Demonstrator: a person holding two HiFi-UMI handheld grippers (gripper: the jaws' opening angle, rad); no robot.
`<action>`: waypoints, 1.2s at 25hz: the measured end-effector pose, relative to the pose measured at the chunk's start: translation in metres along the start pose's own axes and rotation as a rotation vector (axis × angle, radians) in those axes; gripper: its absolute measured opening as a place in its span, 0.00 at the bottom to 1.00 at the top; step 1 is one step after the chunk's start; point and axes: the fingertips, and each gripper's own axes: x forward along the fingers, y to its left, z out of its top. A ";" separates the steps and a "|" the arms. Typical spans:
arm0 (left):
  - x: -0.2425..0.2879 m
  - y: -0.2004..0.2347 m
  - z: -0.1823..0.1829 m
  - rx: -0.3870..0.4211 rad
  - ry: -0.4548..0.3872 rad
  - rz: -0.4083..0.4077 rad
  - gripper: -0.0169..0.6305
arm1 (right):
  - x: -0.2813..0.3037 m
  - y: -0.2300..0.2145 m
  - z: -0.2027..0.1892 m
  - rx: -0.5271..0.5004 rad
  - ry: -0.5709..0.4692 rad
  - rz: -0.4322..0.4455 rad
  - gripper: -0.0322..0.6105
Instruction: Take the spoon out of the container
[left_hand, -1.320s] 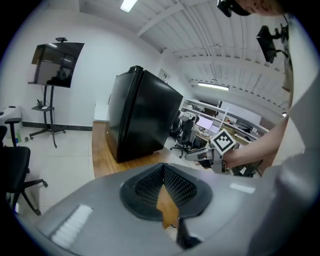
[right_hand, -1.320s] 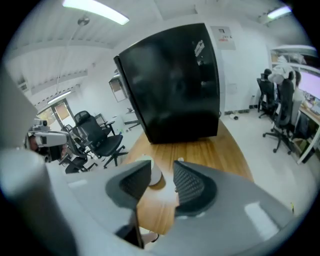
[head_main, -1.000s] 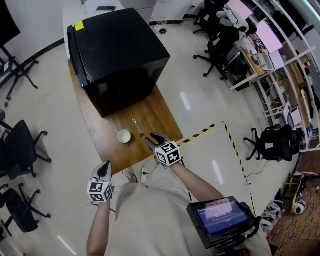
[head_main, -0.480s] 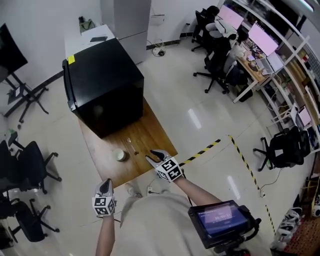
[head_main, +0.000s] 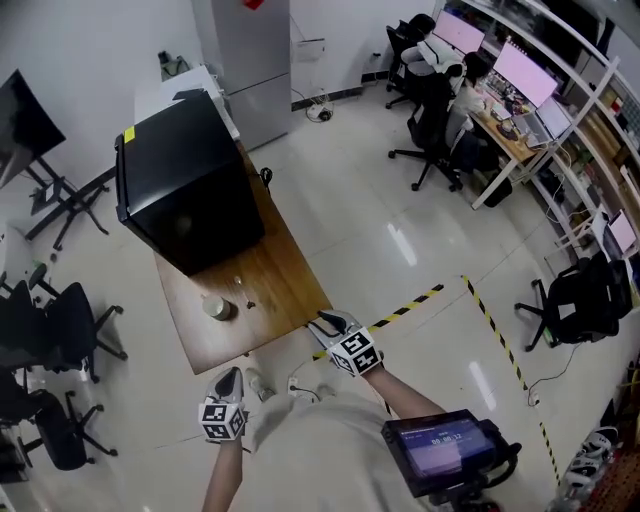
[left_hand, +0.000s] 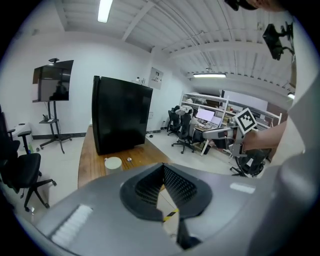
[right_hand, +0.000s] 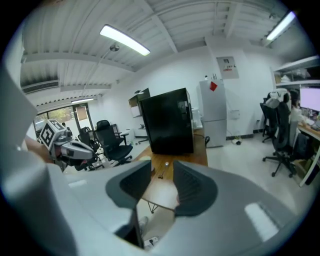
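A small white container (head_main: 215, 307) stands on the wooden table (head_main: 285, 285) in front of a black cabinet. The spoon (head_main: 243, 291) lies on the tabletop just right of the container, outside it. In the left gripper view the container (left_hand: 113, 162) and the spoon's bowl (left_hand: 129, 160) show far ahead. The spoon (right_hand: 163, 170) also shows between the jaws in the right gripper view, far off. My right gripper (head_main: 322, 320) hangs open and empty just off the table's near corner. My left gripper (head_main: 232, 372) is shut on nothing, below the table's near edge.
The black cabinet (head_main: 185, 190) fills the table's far half. Office chairs (head_main: 60, 330) stand at the left, and desks with monitors (head_main: 520, 80) at the right. Yellow-black tape (head_main: 420, 300) runs across the floor. A power strip (head_main: 300, 385) lies by the person's feet.
Both grippers have drawn back from the table toward the person, the right one off the tabletop. The table now looks smaller and farther away. Spoon and container have stayed put.
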 end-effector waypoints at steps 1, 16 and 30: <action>-0.002 -0.013 -0.007 -0.003 0.001 0.009 0.01 | -0.010 -0.002 -0.003 -0.006 -0.006 0.007 0.25; -0.099 -0.097 -0.087 -0.142 -0.025 0.218 0.01 | -0.093 0.009 -0.059 -0.067 0.002 0.069 0.25; -0.125 -0.086 -0.052 -0.214 -0.132 0.114 0.01 | -0.104 0.048 -0.062 -0.119 0.034 0.007 0.24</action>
